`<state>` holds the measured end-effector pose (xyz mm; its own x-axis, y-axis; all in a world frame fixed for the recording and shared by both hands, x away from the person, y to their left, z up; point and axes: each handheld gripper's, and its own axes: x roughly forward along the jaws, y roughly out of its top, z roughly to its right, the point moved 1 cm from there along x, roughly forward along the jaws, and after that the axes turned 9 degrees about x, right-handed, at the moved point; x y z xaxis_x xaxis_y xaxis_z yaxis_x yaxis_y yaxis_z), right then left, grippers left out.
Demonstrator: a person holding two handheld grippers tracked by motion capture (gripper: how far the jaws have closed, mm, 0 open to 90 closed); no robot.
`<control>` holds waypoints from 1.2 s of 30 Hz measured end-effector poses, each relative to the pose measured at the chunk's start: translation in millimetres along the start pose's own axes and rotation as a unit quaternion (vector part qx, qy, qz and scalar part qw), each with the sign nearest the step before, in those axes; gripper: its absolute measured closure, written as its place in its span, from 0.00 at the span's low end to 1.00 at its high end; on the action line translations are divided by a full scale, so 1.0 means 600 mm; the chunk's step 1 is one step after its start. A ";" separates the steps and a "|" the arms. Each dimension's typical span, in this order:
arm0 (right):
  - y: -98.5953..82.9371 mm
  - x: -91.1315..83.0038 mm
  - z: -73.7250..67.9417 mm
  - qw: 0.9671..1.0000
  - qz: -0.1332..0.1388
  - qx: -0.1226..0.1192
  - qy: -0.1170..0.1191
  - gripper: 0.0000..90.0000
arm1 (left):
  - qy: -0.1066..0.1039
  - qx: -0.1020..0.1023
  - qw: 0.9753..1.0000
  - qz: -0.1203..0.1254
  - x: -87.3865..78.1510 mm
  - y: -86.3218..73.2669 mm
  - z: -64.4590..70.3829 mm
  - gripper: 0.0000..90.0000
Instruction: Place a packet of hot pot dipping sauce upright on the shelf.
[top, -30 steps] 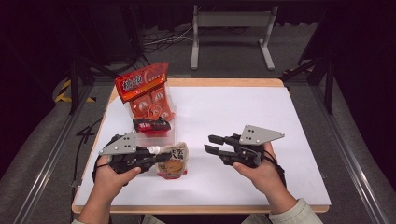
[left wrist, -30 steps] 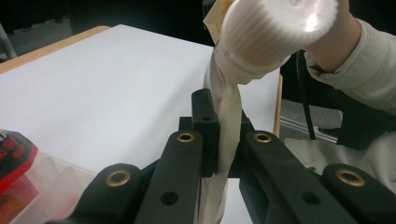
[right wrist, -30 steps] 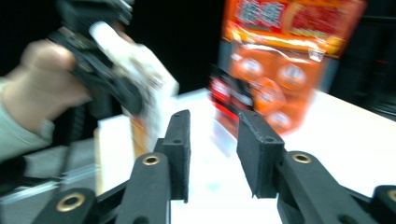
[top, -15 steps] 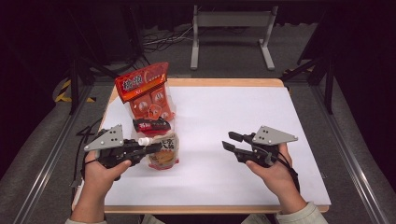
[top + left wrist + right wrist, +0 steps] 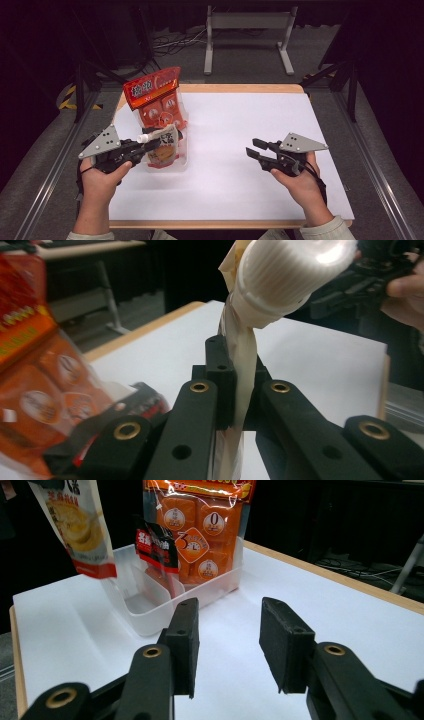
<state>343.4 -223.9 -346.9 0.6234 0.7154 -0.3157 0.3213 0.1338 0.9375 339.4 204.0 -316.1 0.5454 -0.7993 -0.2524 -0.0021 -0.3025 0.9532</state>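
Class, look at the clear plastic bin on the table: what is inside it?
Inside the clear bin stand a large orange snack bag and a small dark red packet. Its floor behind them is covered.

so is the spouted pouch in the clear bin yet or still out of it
Still out. The left tongs hold the spouted pouch by its neck, hanging over the clear bin; in the right gripper view its bottom edge is above the rim.

The orange bag (image 5: pixel 200 525) shows "0" and "3" in white circles.
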 end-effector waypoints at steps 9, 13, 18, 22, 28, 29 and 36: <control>-0.004 -0.002 0.010 1.000 0.001 0.004 -0.003 0.67 | 0.049 0.009 0.999 0.015 0.005 0.002 -0.008 0.98; -0.003 -0.003 0.012 1.000 0.002 0.006 -0.003 0.68 | 0.054 0.001 0.998 0.023 0.009 0.001 -0.012 0.98; -0.003 -0.003 0.013 1.000 0.006 0.010 0.005 0.68 | 0.070 -0.004 0.997 0.025 0.015 -0.007 -0.018 0.98; -0.003 -0.004 0.013 1.000 0.007 0.011 0.007 0.69 | 0.081 -0.019 0.996 0.019 0.020 -0.020 -0.025 0.99; -0.003 -0.003 0.013 1.000 0.008 0.011 0.012 0.69 | 0.065 -0.019 0.997 0.024 0.029 -0.038 -0.033 0.99; -0.003 -0.004 0.013 1.000 0.009 0.010 0.015 0.69 | 0.061 -0.017 0.998 0.023 0.031 -0.042 -0.035 0.99; -0.002 -0.008 0.018 0.999 0.017 0.017 0.024 0.69 | 0.041 -0.020 0.999 0.026 0.035 -0.056 -0.040 0.98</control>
<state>347.6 -234.6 -347.9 0.6004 0.7508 -0.2753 0.3242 0.0862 0.9421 371.2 209.9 -349.7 0.6119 -0.7678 -0.1900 0.0011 -0.2395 0.9709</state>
